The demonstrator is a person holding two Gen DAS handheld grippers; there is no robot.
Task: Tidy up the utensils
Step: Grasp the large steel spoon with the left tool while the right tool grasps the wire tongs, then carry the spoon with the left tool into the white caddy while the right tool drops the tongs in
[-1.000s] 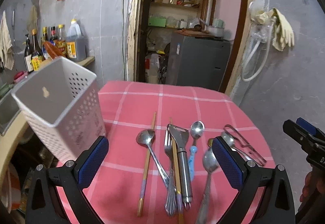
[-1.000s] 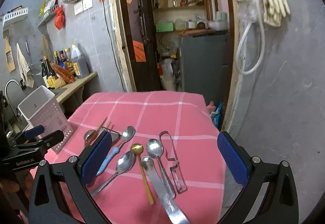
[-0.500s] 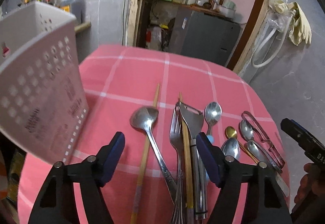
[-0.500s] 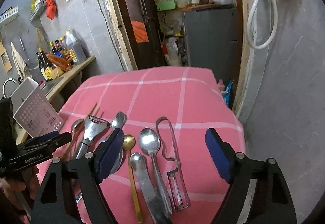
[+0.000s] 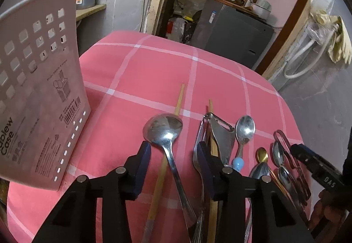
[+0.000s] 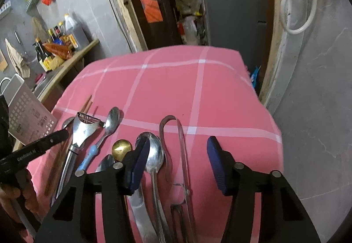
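Lying lengthwise up the frame, the large spoon points its bowl upward, handle running between the left gripper's parted pads. The right gripper, also spread, straddles a spoon and metal tongs.

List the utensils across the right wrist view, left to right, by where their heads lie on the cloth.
Peeler → blue-handled spoon → gold spoon → large steel spoon → metal tongs. The chopsticks and the spoon behind the peeler overlap too much to place.
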